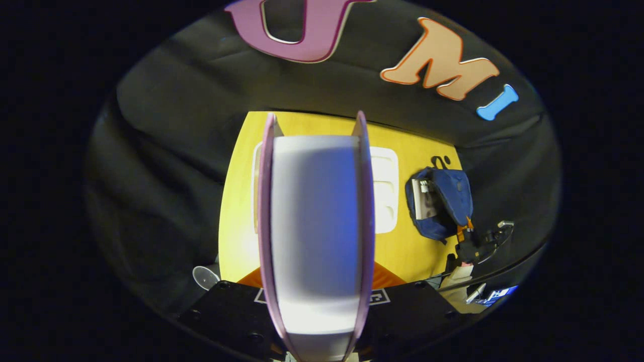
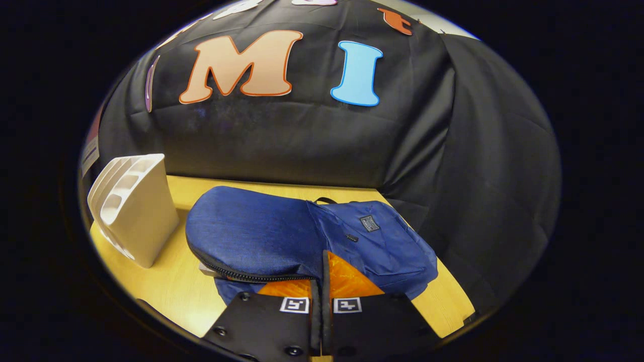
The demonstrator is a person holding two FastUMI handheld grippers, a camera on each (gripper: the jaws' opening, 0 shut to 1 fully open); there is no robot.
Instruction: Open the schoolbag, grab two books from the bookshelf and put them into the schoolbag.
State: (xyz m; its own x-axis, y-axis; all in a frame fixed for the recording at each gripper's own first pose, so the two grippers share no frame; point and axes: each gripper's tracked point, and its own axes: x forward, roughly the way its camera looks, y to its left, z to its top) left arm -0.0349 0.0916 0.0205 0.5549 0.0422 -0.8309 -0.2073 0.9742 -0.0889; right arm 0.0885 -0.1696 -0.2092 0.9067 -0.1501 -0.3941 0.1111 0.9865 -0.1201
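Book (image 1: pixel 316 236) stands clamped between the left gripper (image 1: pixel 317 322) fingers, page edges toward the camera, long axis running away from it, held high above the yellow table (image 1: pixel 236 221). Beyond it sits the white bookshelf (image 1: pixel 385 191). Further right lies the blue schoolbag (image 1: pixel 443 201), open, another book (image 1: pixel 425 198) showing inside. Right gripper (image 2: pixel 321 281), low beside the bag, pinches its flap (image 2: pixel 251 236) edge, jaws nearly closed.
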